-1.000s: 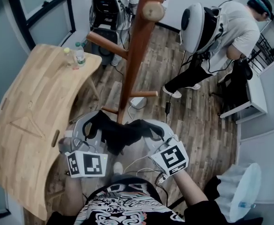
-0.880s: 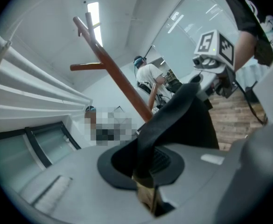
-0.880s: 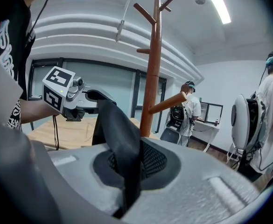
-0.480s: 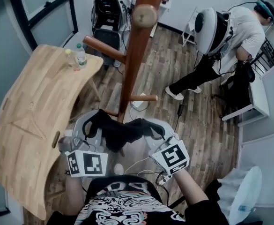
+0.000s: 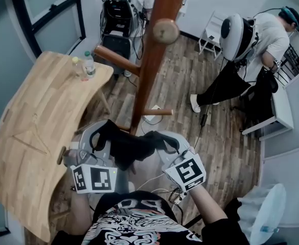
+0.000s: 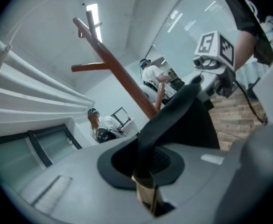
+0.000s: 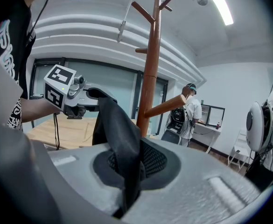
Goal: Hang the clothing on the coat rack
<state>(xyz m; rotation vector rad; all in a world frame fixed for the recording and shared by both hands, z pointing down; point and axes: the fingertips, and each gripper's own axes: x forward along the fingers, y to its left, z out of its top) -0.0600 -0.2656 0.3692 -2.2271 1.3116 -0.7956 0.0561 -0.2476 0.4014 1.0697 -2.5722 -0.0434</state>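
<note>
**A:** Head view?
**B:** Black cloth garment (image 5: 129, 148) hangs between left gripper (image 5: 99, 137) and right gripper (image 5: 165, 141), just beside the brown wooden coat rack (image 5: 148, 65).
**A:** Left gripper view?
**B:** Jaws clamp the garment.
**A:** Right gripper view?
**B:** Jaws pinch the garment too.

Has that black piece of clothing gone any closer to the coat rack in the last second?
No. The black clothing stays in the same spot beside the wooden table, clamped between the left gripper and the right gripper.
</note>
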